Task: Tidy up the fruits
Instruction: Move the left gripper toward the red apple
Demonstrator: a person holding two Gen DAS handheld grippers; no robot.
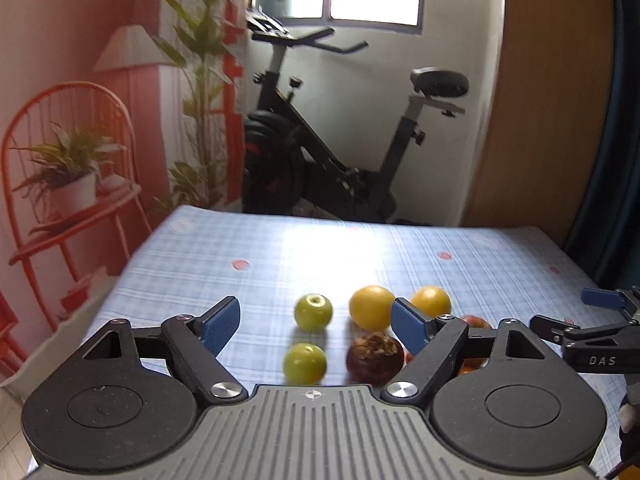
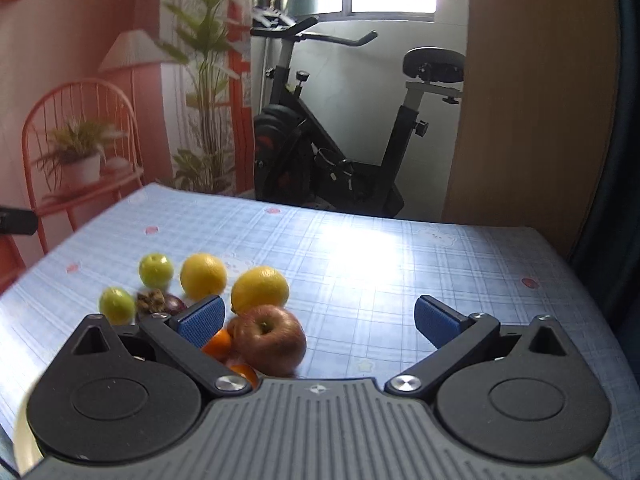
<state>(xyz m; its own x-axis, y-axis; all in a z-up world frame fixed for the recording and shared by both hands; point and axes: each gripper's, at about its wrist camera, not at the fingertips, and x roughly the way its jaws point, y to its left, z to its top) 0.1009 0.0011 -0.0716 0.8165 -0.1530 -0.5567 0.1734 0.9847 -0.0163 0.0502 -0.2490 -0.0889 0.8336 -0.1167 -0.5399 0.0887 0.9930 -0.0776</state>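
Two round green fruits (image 1: 313, 312) (image 1: 305, 363) sit stem-up left of the dark purple mangosteen (image 1: 374, 358); left gripper (image 1: 316, 322) and right gripper (image 2: 320, 322) both gape wide, holding nothing.

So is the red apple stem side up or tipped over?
Upright: the red apple sits on the tablecloth with its stem dimple facing up.
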